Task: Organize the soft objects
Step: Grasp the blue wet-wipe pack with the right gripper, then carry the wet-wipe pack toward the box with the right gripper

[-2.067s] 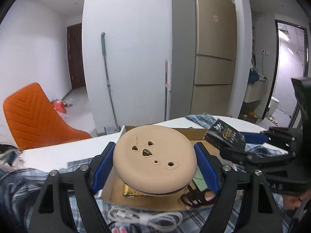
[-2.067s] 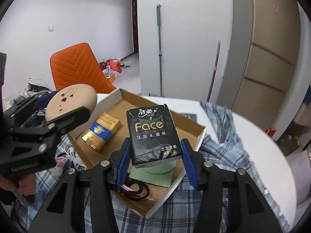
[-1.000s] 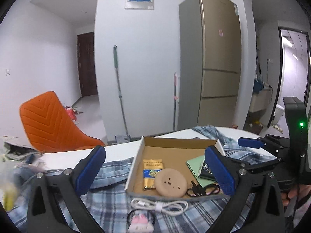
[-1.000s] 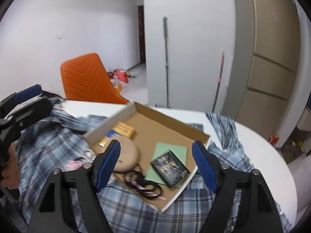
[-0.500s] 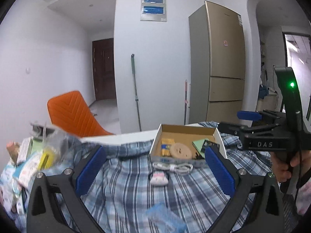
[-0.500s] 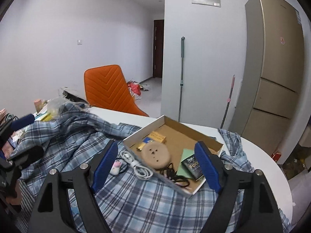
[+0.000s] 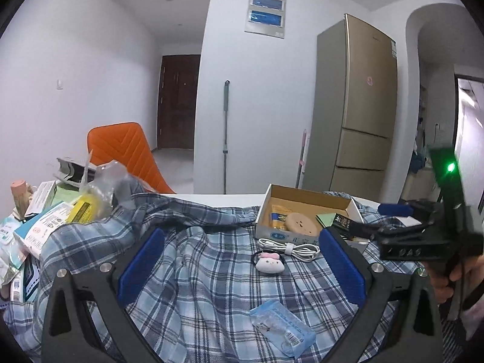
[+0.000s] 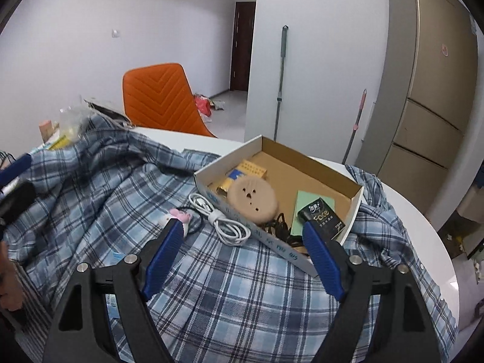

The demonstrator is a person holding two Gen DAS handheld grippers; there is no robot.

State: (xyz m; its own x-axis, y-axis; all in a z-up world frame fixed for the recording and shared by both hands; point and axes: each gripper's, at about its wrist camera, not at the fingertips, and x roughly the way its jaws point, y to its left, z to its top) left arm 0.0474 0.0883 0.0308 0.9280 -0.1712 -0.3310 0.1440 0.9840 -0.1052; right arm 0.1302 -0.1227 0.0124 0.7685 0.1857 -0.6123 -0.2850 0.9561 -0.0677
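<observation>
Both grippers hang above the bench with jaws spread wide and nothing between them: the left gripper (image 7: 240,260) and the right gripper (image 8: 242,254). The cardboard box (image 8: 357,195) already holds the beige round pad (image 8: 252,201) and the black tissue pack (image 8: 322,217). Still out on the plaid shirt (image 7: 196,272) lie the small plush hair tie (image 7: 270,261), the coiled white cable (image 7: 287,248) and a clear blue packet (image 7: 281,328). This looks like a pause between picks; I'd guess the next reach goes down to one of those.

Both grippers—left (image 7: 240,260), right (image 8: 243,252)—wide apart, bare
</observation>
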